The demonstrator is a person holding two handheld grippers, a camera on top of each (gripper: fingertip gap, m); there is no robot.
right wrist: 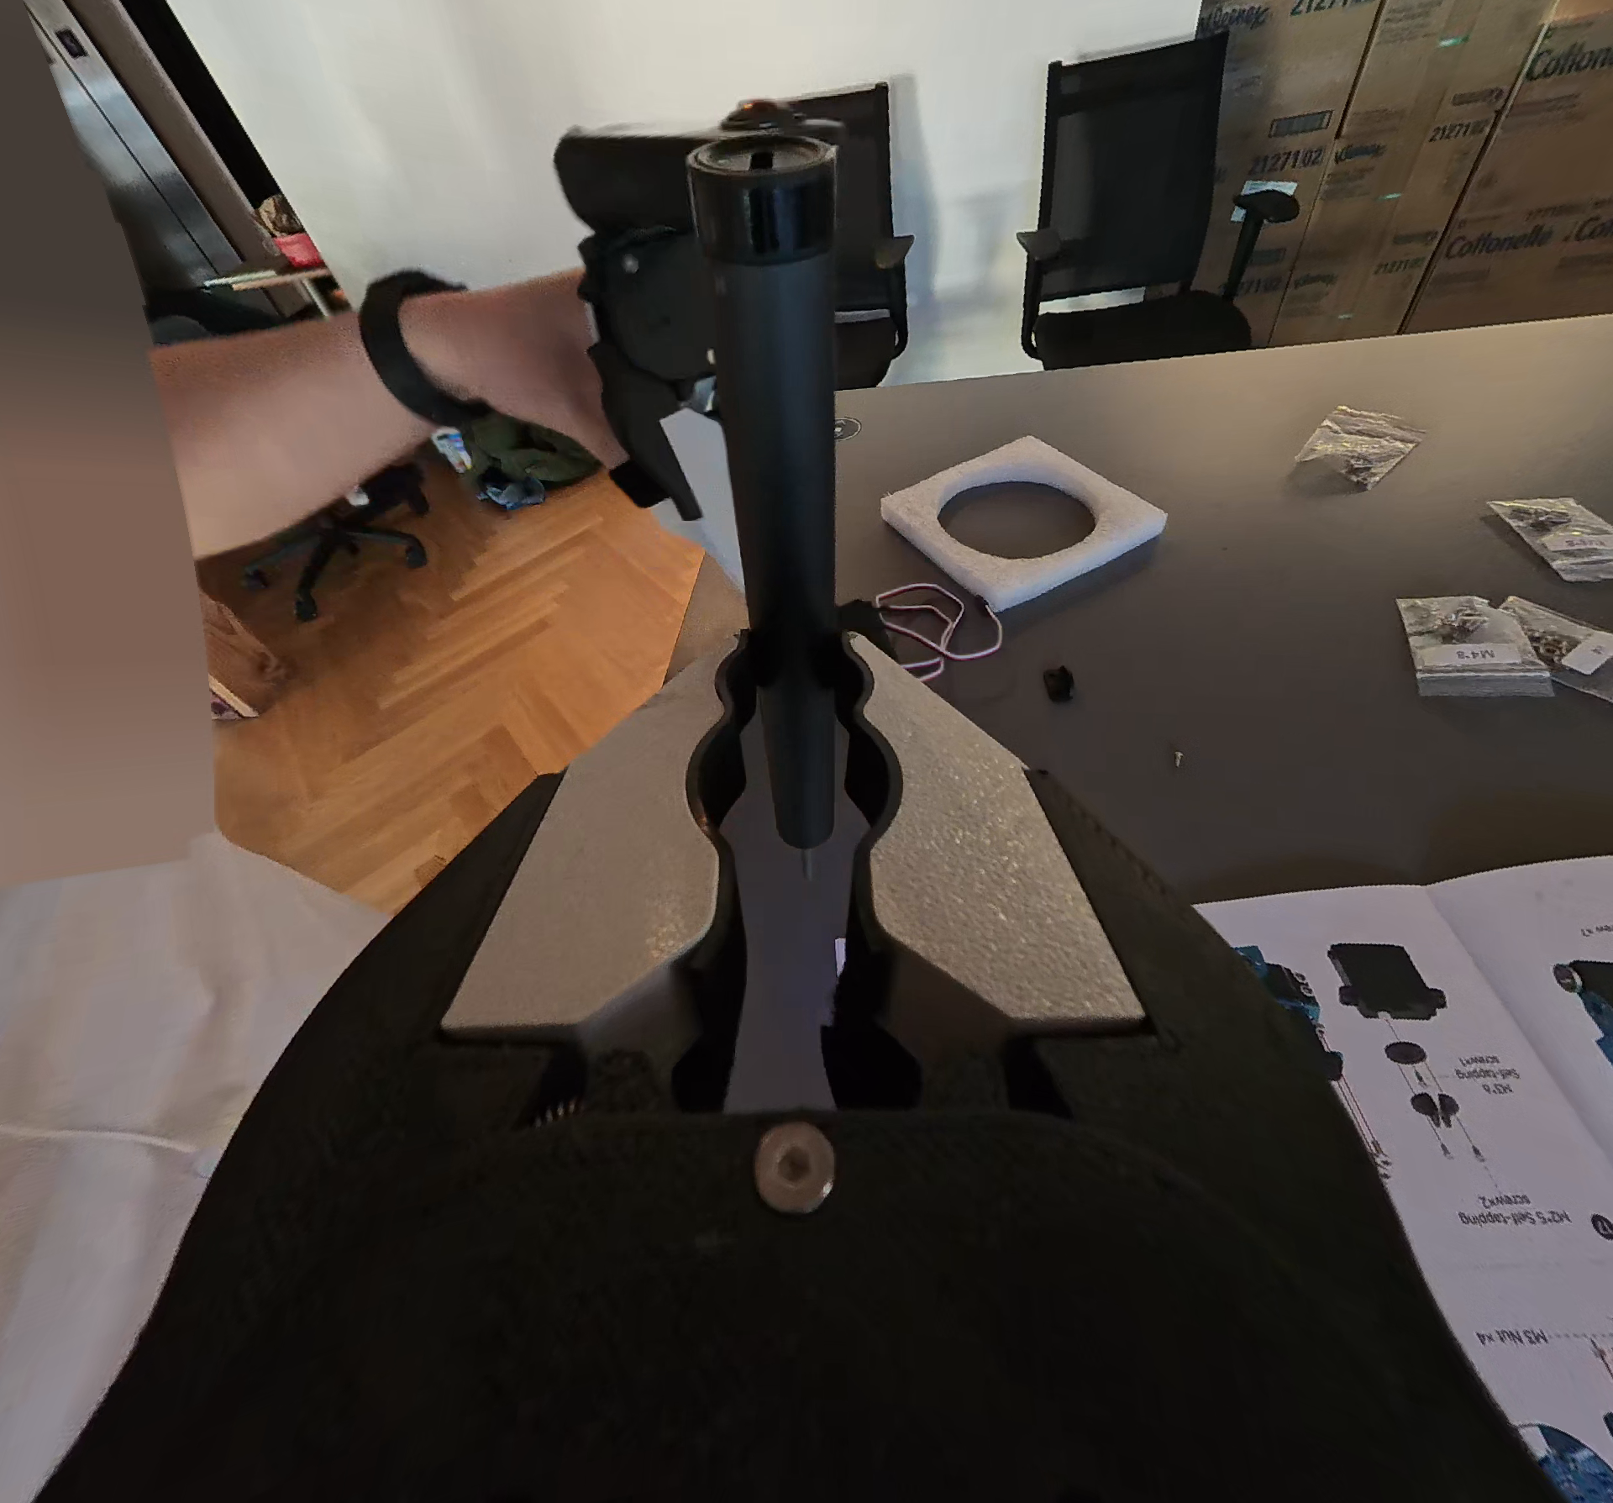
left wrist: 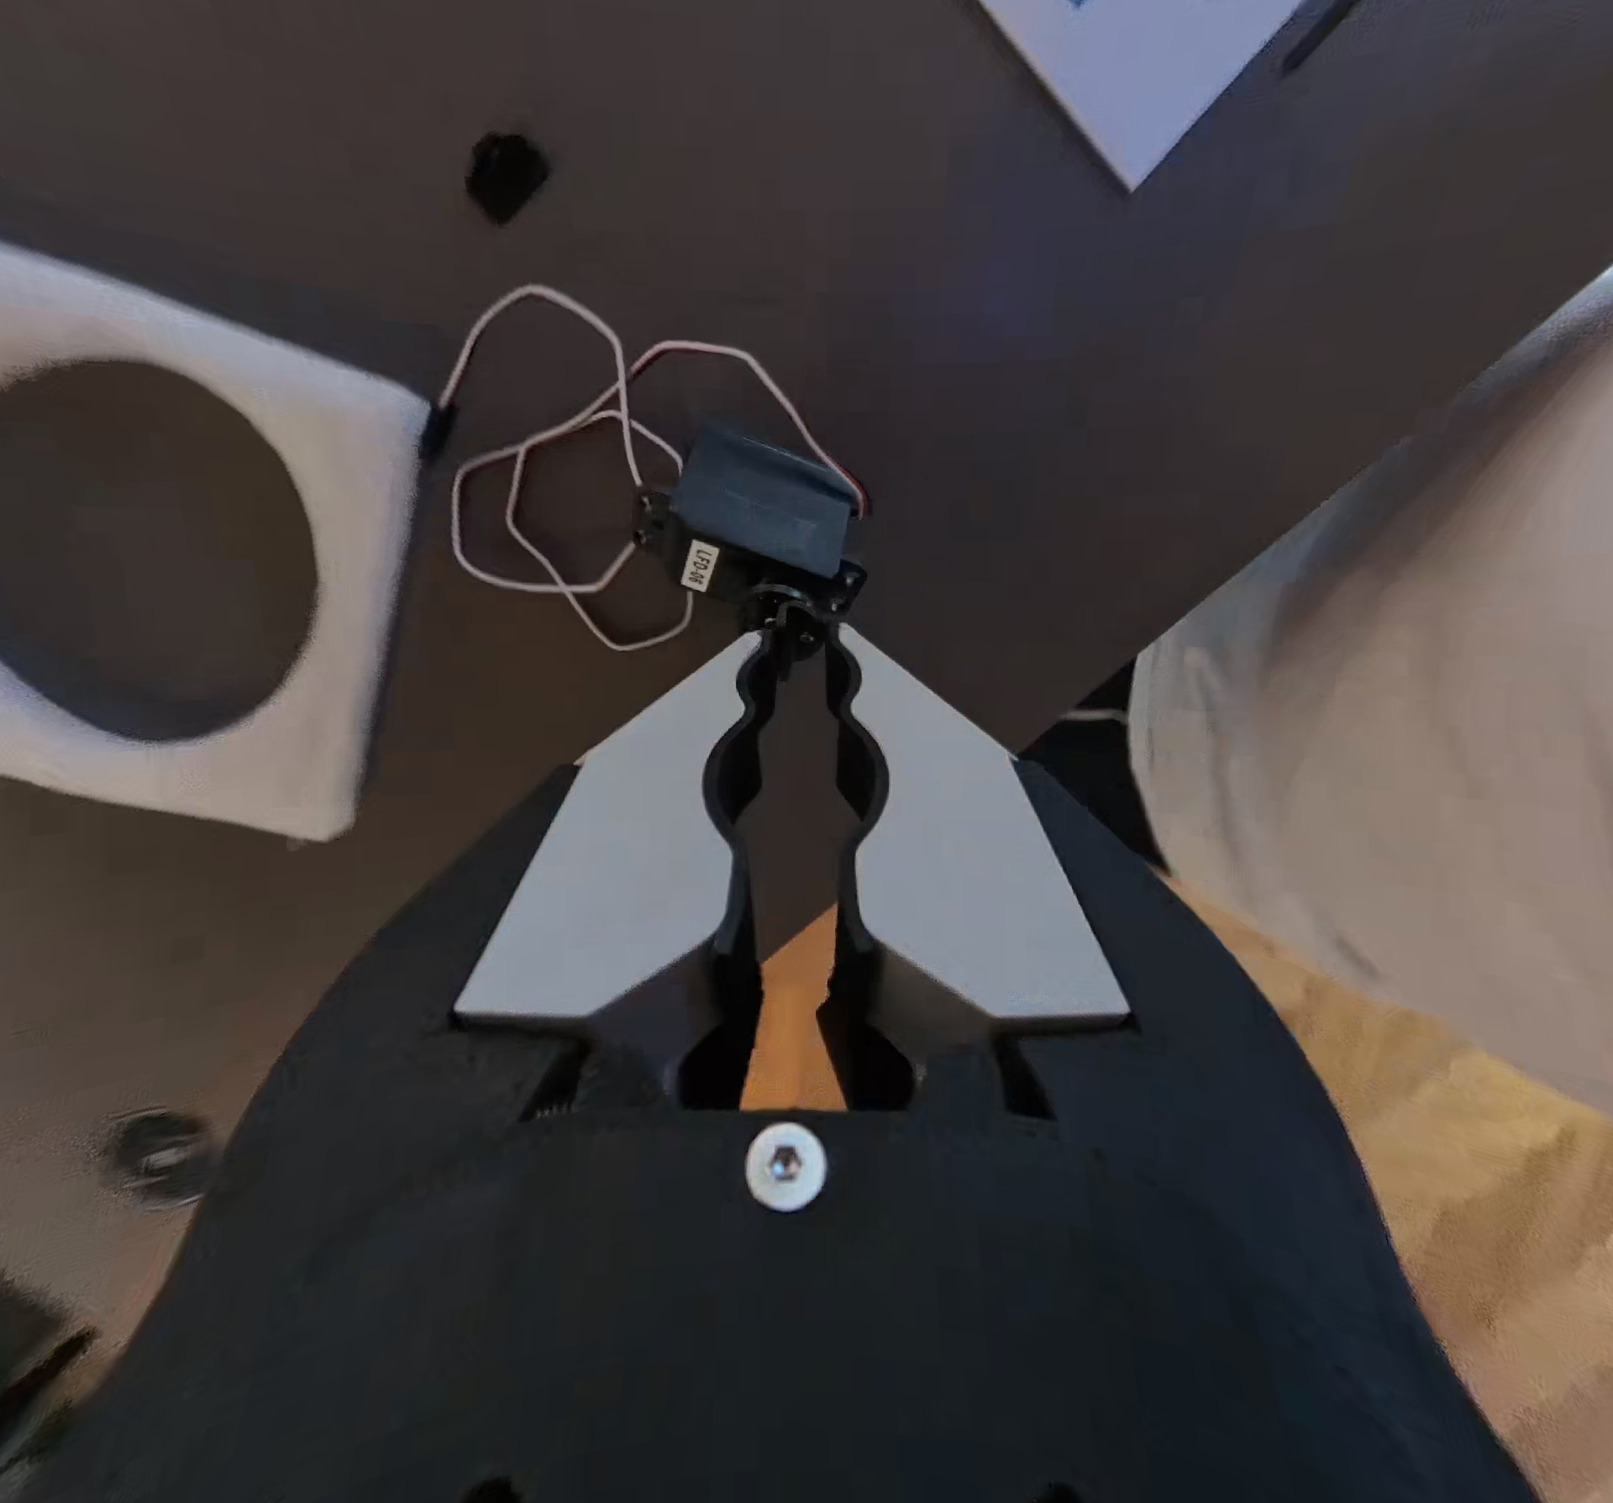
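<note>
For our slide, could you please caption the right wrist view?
Right gripper clamps a dark screwdriver upright above the table, bit toward the camera.

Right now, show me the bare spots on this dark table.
Free: dark table between the white foam square with a round hole and the open instruction booklet. Crowded: clear plastic hardware bags at the right, looped servo wire beside the foam.
</note>
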